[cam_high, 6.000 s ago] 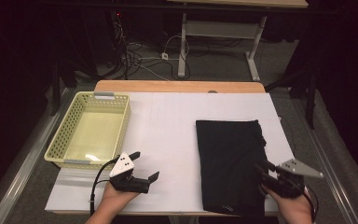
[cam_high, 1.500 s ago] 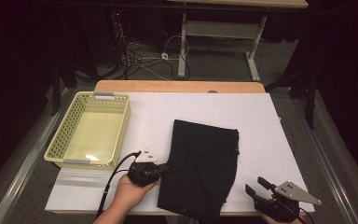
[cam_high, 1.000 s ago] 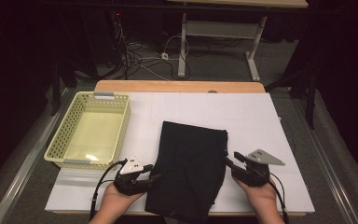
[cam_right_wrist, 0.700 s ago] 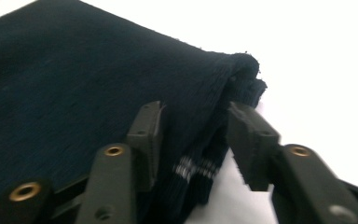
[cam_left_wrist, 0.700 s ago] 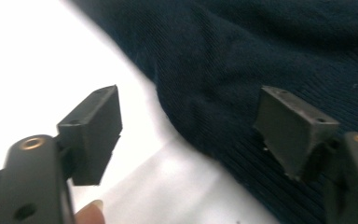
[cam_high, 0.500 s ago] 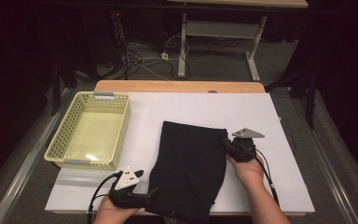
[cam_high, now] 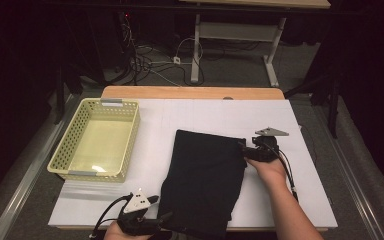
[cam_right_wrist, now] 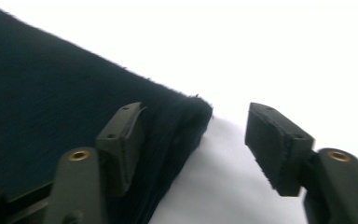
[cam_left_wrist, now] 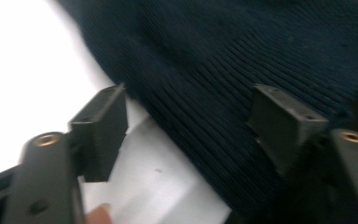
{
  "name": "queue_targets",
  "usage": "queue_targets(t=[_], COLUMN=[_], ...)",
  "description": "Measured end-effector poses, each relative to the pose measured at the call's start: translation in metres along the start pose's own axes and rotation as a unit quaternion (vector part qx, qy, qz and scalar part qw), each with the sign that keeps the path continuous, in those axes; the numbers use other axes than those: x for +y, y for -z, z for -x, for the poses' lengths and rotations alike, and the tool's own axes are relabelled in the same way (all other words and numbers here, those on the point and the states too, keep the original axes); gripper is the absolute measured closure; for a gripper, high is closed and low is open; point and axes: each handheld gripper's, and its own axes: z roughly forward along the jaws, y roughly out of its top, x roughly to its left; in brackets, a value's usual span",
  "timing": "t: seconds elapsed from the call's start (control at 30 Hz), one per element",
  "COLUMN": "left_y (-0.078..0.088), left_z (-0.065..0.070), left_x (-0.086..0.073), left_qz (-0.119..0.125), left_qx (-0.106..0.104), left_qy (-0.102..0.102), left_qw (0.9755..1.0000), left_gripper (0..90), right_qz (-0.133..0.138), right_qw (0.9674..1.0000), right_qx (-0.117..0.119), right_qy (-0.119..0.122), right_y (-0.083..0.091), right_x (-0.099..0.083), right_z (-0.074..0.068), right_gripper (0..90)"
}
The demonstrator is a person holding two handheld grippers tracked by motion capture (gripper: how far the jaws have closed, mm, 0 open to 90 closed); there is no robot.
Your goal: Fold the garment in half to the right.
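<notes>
White tabletop bears a folded black knit cloth, dragged from the right side toward centre beside the yellow basket, as the left gripper and right gripper, jaws just parted, straddle opposite corners unclamped, seemingly mid-straightening.

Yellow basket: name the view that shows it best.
The high view: the whole yellow basket sits at the table's left side. Each gripper view looks along its fingers at the black cloth instead.
</notes>
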Motion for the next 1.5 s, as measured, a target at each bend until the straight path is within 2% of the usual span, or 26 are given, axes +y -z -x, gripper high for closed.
queue_targets(t=[0.07,0.13,0.17,0.23,0.3,0.33,0.4,0.5,0.6,0.63,0.67,0.73,0.83,0.87,0.93,1.0,1.03,1.13,1.23,1.37,1.5], left_y=[0.000,0.001,0.001,0.001,0.000,-0.001,0.001,0.007,0.014,0.021,0.023,0.022,0.016,0.013,0.013,0.016,0.017,0.022,0.024,0.023,0.020], left_z=[-0.002,-0.003,-0.005,-0.005,-0.004,-0.004,-0.003,-0.006,-0.010,-0.016,-0.020,-0.026,-0.031,-0.031,-0.030,-0.029,-0.027,-0.024,-0.020,-0.019,-0.019], left_x=[-0.003,-0.006,-0.006,-0.007,-0.008,-0.008,-0.008,-0.005,-0.001,0.006,0.010,0.015,0.008,0.005,0.001,0.000,-0.001,-0.002,0.000,0.005,0.009], left_qz=[0.002,0.006,0.005,0.003,0.006,0.010,0.016,0.027,0.039,0.055,0.062,0.053,0.033,0.024,0.025,0.035,0.042,0.068,0.090,0.100,0.100], left_qx=[-0.024,-0.039,-0.056,-0.070,-0.084,-0.089,-0.085,-0.084,-0.072,-0.046,-0.037,-0.028,-0.035,-0.032,-0.027,-0.017,-0.006,0.028,0.045,0.056,0.061], left_qy=[0.024,0.032,0.039,0.040,0.050,0.051,0.044,0.050,0.047,0.042,0.043,0.036,0.054,0.053,0.052,0.040,0.027,-0.006,-0.031,-0.044,-0.052], left_qw=[0.9994,0.9987,0.9977,0.9967,0.9952,0.9946,0.9953,0.9948,0.9955,0.9965,0.9964,0.9976,0.9974,0.9978,0.9980,0.9984,0.9987,0.9973,0.9944,0.9924,0.9917], left_gripper=[36.9,40.2,44.4,52.6,61.2,64.8,73.8,77.5,77.7,77.6,77.6,77.4,76.7,76.1,72.8,64.6,57.4,42.3,28.3,16.0,11.4], right_qz=[-0.014,-0.038,-0.038,-0.041,-0.045,-0.049,-0.045,-0.027,0.005,0.013,0.021,0.036,0.021,0.009,-0.010,-0.001,0.009,0.050,0.083,0.126,0.143], right_qw=[0.9997,0.9986,0.9984,0.9965,0.9944,0.9931,0.9943,0.9958,0.9964,0.9963,0.9962,0.9964,0.9977,0.9981,0.9985,0.9988,0.9989,0.9973,0.9941,0.9881,0.9845], right_qx=[0.015,0.033,0.039,0.072,0.095,0.106,0.095,0.070,0.061,0.058,0.055,0.050,0.046,0.045,0.037,0.037,0.041,0.053,0.065,0.073,0.077], right_qy=[-0.012,-0.013,-0.012,-0.016,-0.007,-0.009,0.020,0.052,0.059,0.062,0.064,0.059,0.046,0.042,0.038,0.031,0.021,0.011,0.023,0.049,0.066], right_y=[-0.015,-0.027,-0.029,-0.029,-0.028,-0.028,-0.027,-0.024,-0.020,-0.020,-0.021,-0.024,-0.038,-0.043,-0.050,-0.047,-0.043,-0.021,0.007,0.043,0.067], right_x=[0.001,-0.001,-0.001,0.000,0.000,0.001,0.004,0.013,0.028,0.033,0.039,0.048,0.051,0.048,0.041,0.036,0.035,0.027,0.013,-0.015,-0.041], right_z=[0.004,0.004,0.003,0.000,-0.001,-0.003,-0.008,-0.014,-0.017,-0.018,-0.020,-0.020,-0.016,-0.015,-0.014,-0.009,-0.007,0.000,-0.001,-0.006,-0.010], right_gripper=[34.3,33.3,38.1,48.5,67.5,72.0,75.7,76.8,76.9,76.9,76.9,76.7,74.4,72.4,64.4,55.1,49.3,35.3,20.8,12.5,5.0])
